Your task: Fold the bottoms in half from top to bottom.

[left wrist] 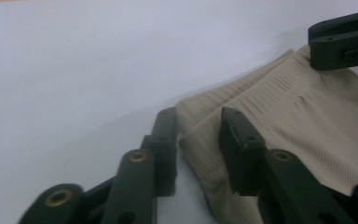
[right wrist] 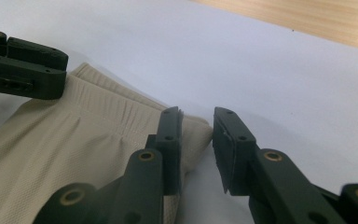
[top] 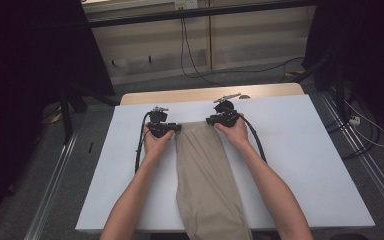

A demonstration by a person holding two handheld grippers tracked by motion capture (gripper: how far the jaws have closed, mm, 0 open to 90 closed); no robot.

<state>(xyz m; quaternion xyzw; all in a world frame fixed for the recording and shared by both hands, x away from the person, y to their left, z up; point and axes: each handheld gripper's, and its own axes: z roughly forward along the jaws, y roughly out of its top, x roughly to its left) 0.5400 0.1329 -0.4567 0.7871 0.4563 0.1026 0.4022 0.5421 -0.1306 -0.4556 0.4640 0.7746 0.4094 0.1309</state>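
Note:
A beige knit garment [top: 205, 175] lies folded in a long strip down the middle of the white table [top: 305, 150]. Its ribbed waistband [left wrist: 279, 88] is at the far end and its lower end hangs past the front edge. My left gripper [top: 172, 128] is at the waistband's left corner. In the left gripper view that gripper [left wrist: 198, 126] has its jaws on either side of the corner, with a gap still showing. My right gripper [top: 212, 120] is at the right corner. In the right gripper view its jaws [right wrist: 198, 126] straddle the corner tip [right wrist: 200, 133] without pinching it.
White table surface lies bare on both sides of the garment. A strip of bare wood [top: 205, 93] shows along the table's far edge. Black cables [top: 140, 145] trail from both grippers across the sheet. Dark stands and floor rails [top: 55, 175] flank the table.

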